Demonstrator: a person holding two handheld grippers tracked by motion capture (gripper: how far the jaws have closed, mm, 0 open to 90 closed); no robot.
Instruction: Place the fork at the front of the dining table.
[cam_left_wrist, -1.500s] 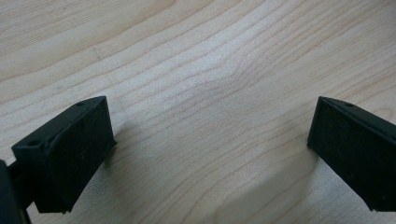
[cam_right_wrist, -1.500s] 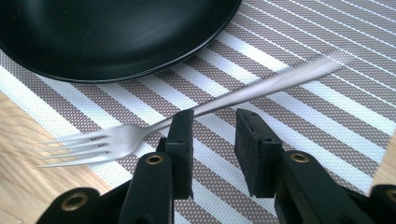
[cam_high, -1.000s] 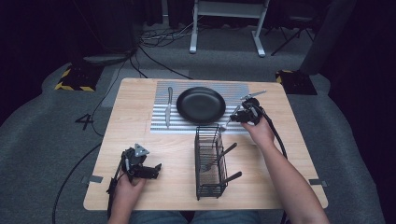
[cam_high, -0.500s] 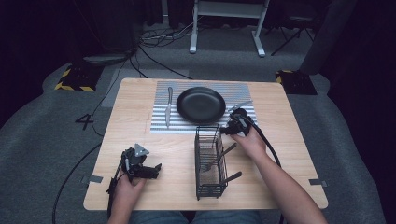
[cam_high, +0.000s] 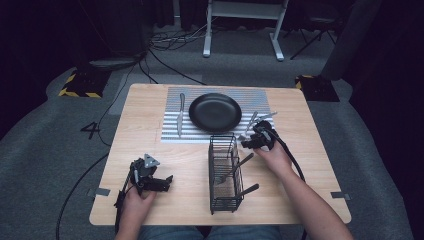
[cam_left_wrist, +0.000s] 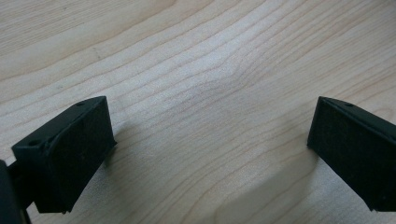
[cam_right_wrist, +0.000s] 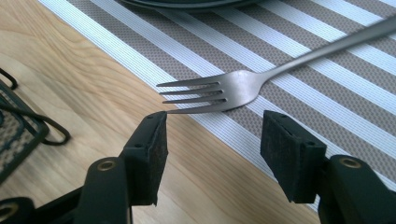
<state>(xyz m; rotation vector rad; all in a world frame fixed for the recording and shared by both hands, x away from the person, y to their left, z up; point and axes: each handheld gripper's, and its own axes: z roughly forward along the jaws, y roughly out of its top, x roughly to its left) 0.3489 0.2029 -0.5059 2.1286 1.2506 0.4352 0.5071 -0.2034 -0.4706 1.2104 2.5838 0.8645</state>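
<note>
A metal fork (cam_right_wrist: 219, 91) lies on the striped placemat (cam_right_wrist: 327, 107) with its tines toward the mat's near edge. My right gripper (cam_right_wrist: 215, 126) is open just short of those tines, one jaw on each side, with nothing held. From above, the right gripper (cam_high: 248, 142) sits at the mat's near right corner, beside the fork (cam_high: 251, 122) and the black wire basket (cam_high: 225, 172). My left gripper (cam_high: 166, 182) rests low over bare wood at the near left. In its own view the left gripper (cam_left_wrist: 210, 121) is wide open and holds nothing.
A black plate (cam_high: 215, 111) sits mid-mat with a knife (cam_high: 180, 115) to its left. A second metal utensil (cam_high: 266, 115) lies next to the fork. The basket holds dark-handled utensils (cam_high: 241, 164), and its wire rim (cam_right_wrist: 18, 126) shows left of my right jaws.
My right gripper has moved toward the person and slightly left, from beside the plate to the mat's near corner by the basket. The left gripper has stayed put.
</note>
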